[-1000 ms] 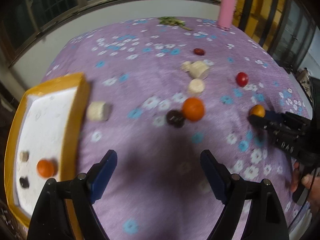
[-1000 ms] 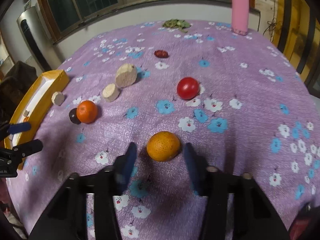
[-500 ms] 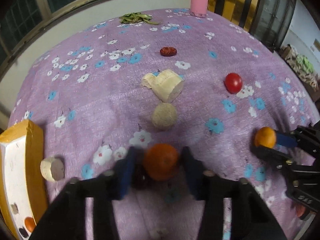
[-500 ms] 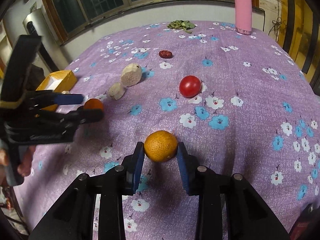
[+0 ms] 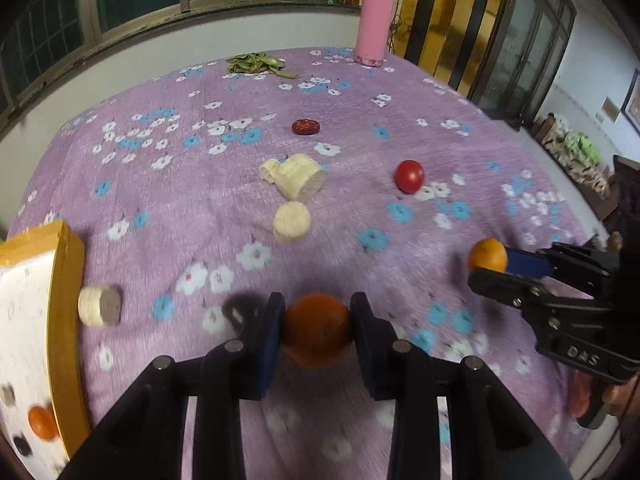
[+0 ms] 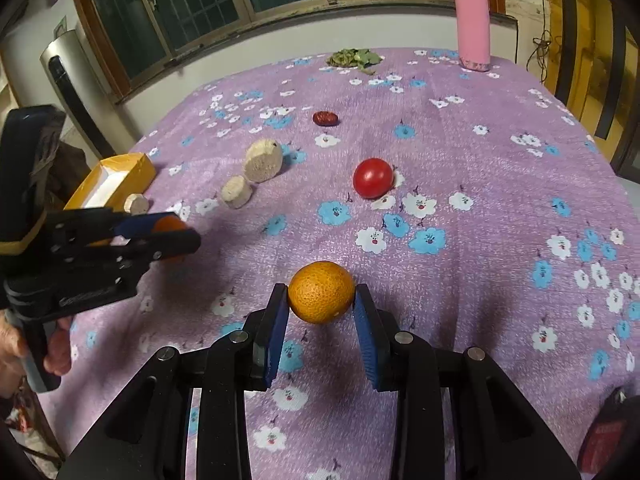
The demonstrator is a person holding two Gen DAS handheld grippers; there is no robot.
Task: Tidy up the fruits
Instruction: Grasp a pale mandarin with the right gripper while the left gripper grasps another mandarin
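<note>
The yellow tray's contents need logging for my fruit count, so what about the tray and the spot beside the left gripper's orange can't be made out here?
- Yellow tray, left wrist view: cut off by the left edge and blurred; only one orange and small dark and pale bits show.
- Same tray, right wrist view: too far and shallow-angled to see its contents.
- Dark item, left wrist view: blurred and partly behind the left gripper's fingers; unidentifiable.

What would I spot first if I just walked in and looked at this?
Probably the two oranges: the left tool is closing on a darker orange, and the right tool grips a bright orange. Behind them, a red tomato sits mid-cloth, and a pink bottle stands at the far edge.
</note>
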